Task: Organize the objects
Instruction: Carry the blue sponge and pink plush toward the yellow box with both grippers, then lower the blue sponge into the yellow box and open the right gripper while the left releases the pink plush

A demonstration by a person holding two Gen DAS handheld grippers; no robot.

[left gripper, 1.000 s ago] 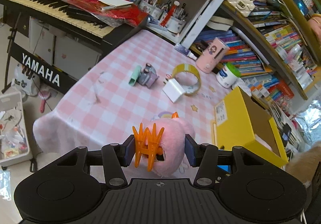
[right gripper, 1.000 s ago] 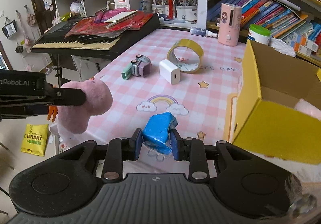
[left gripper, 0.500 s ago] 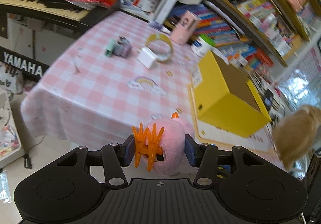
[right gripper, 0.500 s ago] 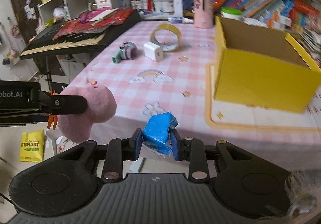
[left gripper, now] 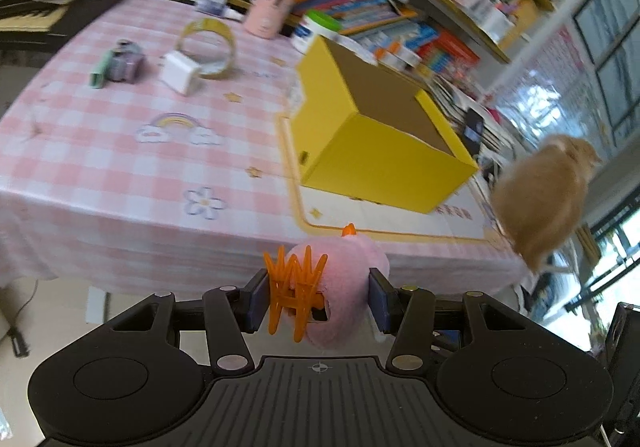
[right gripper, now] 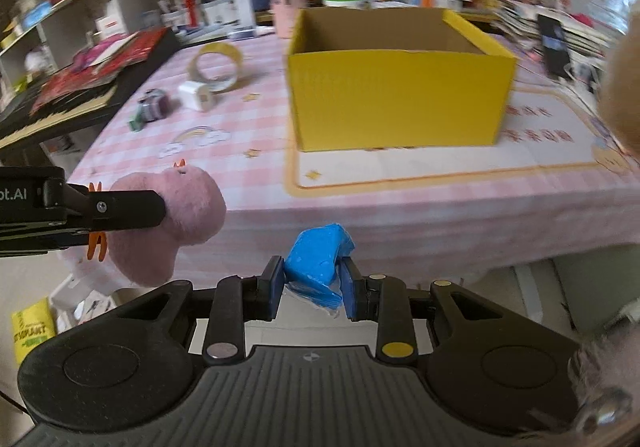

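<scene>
A pink plush toy (left gripper: pixel 344 287) with an orange clip (left gripper: pixel 294 287) is squeezed in the left tool (left gripper: pixel 316 297). A blue packet (right gripper: pixel 318 261) is squeezed in the right tool (right gripper: pixel 312 285). Both are held off the near edge of the bench (right gripper: pixel 400 207). An open yellow box (right gripper: pixel 400 95) is seen farther back on it.

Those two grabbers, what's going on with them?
A person is tidying a table with a handheld gripper in each hand. The left gripper is clamped on a pink plush with an orange clip. The right gripper is clamped on a blue packet. Both are held off the table's near edge, facing an open yellow box; nothing shows inside it from here.
</scene>
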